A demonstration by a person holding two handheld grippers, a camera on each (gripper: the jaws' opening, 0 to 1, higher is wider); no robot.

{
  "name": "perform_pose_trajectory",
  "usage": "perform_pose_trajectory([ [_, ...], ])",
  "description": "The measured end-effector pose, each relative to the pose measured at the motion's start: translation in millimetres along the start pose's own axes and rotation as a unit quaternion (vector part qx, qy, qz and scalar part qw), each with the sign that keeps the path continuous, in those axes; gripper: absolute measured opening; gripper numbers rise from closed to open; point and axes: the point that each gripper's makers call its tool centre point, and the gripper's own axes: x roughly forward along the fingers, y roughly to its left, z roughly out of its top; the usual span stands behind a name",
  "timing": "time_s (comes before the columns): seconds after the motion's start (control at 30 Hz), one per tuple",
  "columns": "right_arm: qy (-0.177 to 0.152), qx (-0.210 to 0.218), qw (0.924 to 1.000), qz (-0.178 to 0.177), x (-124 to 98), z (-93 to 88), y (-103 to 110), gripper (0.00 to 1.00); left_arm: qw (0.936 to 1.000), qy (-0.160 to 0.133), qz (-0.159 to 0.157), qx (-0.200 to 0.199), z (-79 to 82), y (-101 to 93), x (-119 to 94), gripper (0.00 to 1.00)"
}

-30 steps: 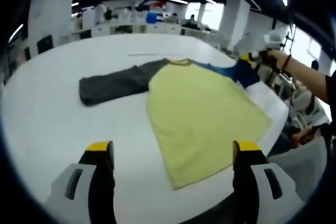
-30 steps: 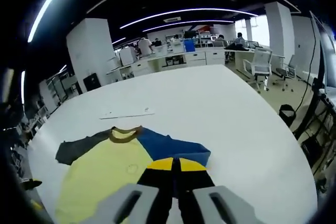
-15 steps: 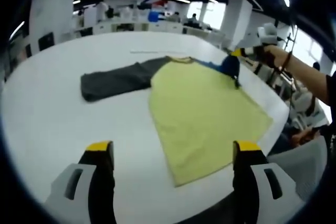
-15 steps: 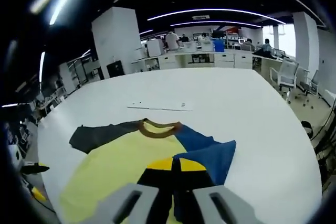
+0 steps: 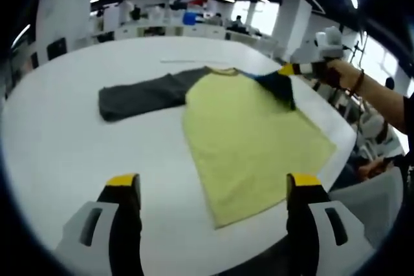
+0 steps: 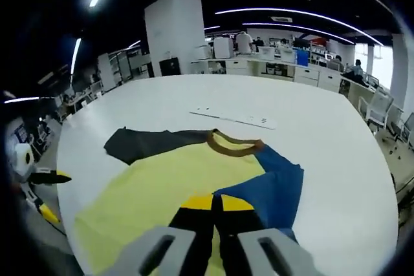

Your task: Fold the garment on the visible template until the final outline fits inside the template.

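Observation:
A shirt with a yellow body (image 5: 249, 130), one dark grey sleeve (image 5: 139, 94) and one blue sleeve (image 5: 279, 85) lies on the white table (image 5: 58, 147). My left gripper (image 5: 213, 185) hovers open over the table's near edge, short of the shirt's hem. In the right gripper view my right gripper (image 6: 215, 203) is shut on the blue sleeve (image 6: 272, 189), lifted and folded over the yellow body (image 6: 162, 189). From the left gripper view the right gripper (image 5: 304, 68) holds that sleeve at the right. The brown collar (image 6: 234, 147) and grey sleeve (image 6: 145, 143) lie flat.
A thin white strip (image 6: 236, 118) lies on the table beyond the collar. A person's arm (image 5: 375, 98) reaches in from the right. The left gripper (image 6: 45, 178) shows at the left edge of the right gripper view. Desks, chairs and people stand far behind.
My right gripper has carried the blue sleeve up and inward over the yellow body. The left gripper has stayed still and open.

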Motion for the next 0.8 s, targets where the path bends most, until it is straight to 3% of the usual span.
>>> perform_pose_trajectory([
  [0.23, 0.013, -0.020, 0.9994, 0.027, 5, -12.4, 19, 0.00, 1.0000, 0.001, -0.001, -0.002, -1.4, -0.6, 1, 0.89],
  [0.47, 0.023, -0.029, 0.9987, 0.036, 11, -23.6, 24, 0.00, 1.0000, 0.001, 0.001, -0.004, -2.3, 1.3, 0, 0.89],
  [0.6, 0.028, -0.002, 0.9972, 0.069, 10, -25.7, 35, 0.14, 1.0000, 0.001, 0.001, -0.006, -2.6, 1.9, 1, 0.89],
  [0.7, 0.013, -0.002, 0.9990, 0.041, -1, -20.6, 22, 0.15, 1.0000, 0.000, 0.001, -0.005, -1.5, 1.6, 0, 0.89],
  [0.8, 0.009, 0.025, 0.9996, 0.010, -11, -20.2, 3, 0.17, 1.0000, -0.003, 0.001, -0.003, -0.1, 1.4, 0, 0.89],
])
